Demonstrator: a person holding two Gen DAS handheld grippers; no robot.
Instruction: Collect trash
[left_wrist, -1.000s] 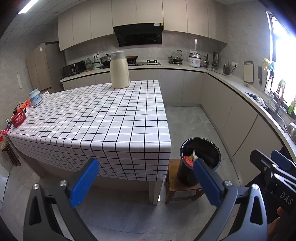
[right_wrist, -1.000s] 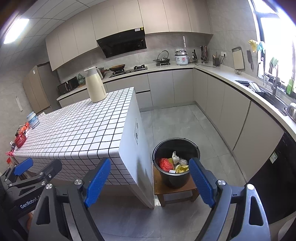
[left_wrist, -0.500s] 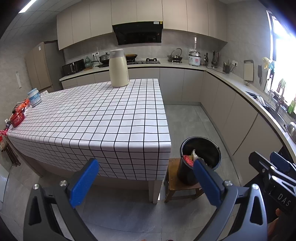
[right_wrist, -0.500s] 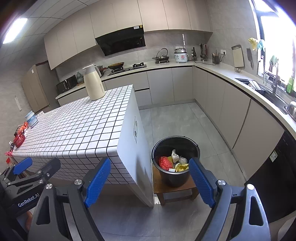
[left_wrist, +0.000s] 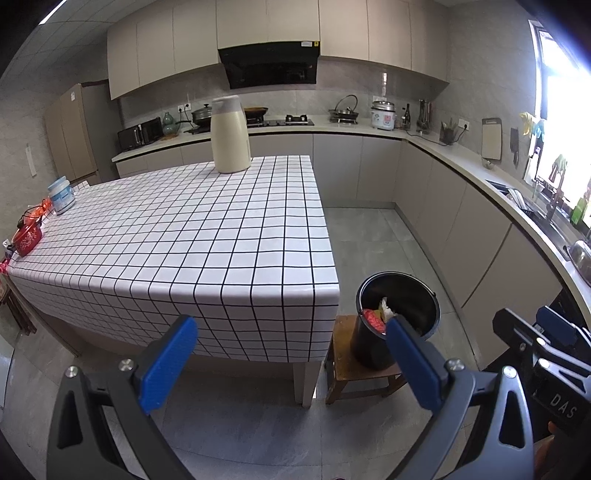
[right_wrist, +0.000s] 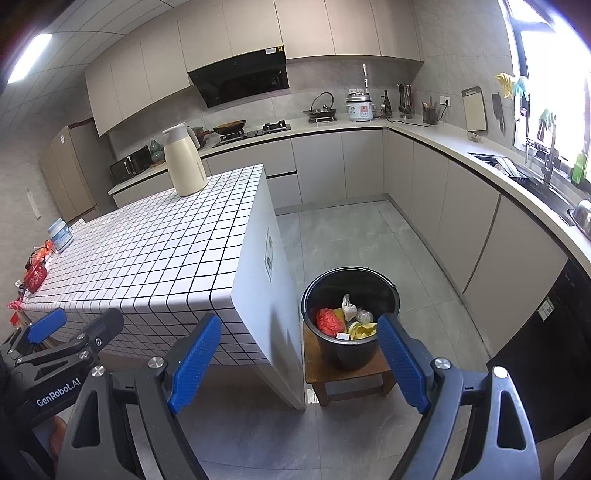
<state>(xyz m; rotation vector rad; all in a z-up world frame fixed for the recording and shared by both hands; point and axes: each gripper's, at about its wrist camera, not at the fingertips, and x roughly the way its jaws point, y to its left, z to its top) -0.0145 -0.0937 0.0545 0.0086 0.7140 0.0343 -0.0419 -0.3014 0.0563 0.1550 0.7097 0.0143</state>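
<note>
Black-gridded white tablecloth (left_wrist: 207, 236), cream jug (left_wrist: 229, 138), black bucket (right_wrist: 351, 295).

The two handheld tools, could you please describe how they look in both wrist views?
Each is a black angular frame with triangular cut-outs and silver bolts, carrying two fingers faced with ribbed blue pads. The left tool reads "GenRobot.AI" in white seen from the right wrist; the right tool reads "DAS" seen from the left wrist. No cables show.

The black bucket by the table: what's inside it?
The black bucket holds a red bag, yellow peel, clear crumpled wrappers and a small label; anything beneath that pile is covered.
</note>
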